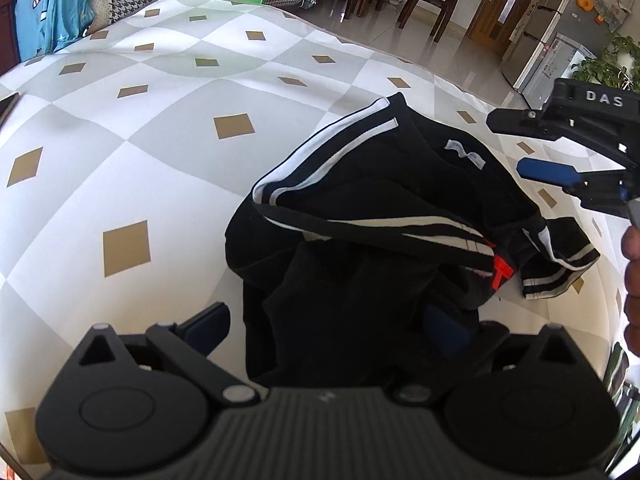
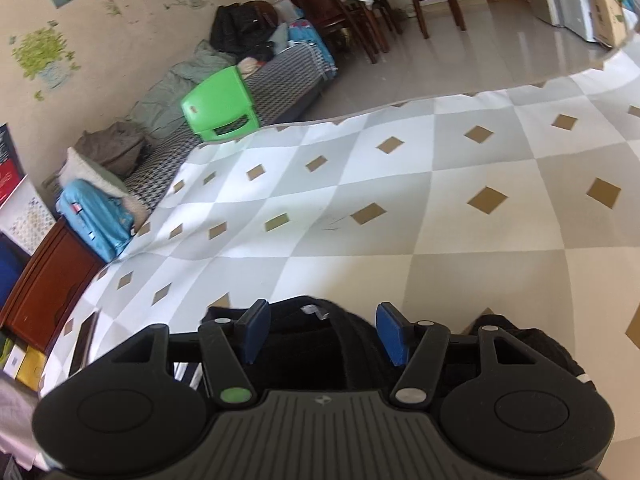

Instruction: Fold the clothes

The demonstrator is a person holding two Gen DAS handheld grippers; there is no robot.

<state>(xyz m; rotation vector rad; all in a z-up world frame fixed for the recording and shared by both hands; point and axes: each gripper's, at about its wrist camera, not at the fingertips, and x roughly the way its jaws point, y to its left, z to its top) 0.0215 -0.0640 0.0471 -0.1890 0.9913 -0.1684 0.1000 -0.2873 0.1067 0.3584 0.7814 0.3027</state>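
Observation:
A crumpled black garment (image 1: 360, 216) with white side stripes and a small red tag lies on the table's checkered cloth (image 1: 160, 92). My left gripper (image 1: 328, 328) is open at the garment's near edge, with fabric lying between its blue pads and draped over the right pad. My right gripper (image 1: 504, 145) is open and hovers just past the garment's right side. In the right wrist view, the right gripper (image 2: 324, 332) stands open above the black garment (image 2: 320, 348), nothing pinched between its fingers.
A dark flat object (image 1: 8, 108) lies at the table's left edge. Beyond the table are a green plastic chair (image 2: 220, 104), a patterned sofa (image 2: 280, 76) with bedding, wooden chairs (image 1: 432, 0) and a fridge (image 1: 560, 40). A hand (image 1: 632, 248) shows at the right.

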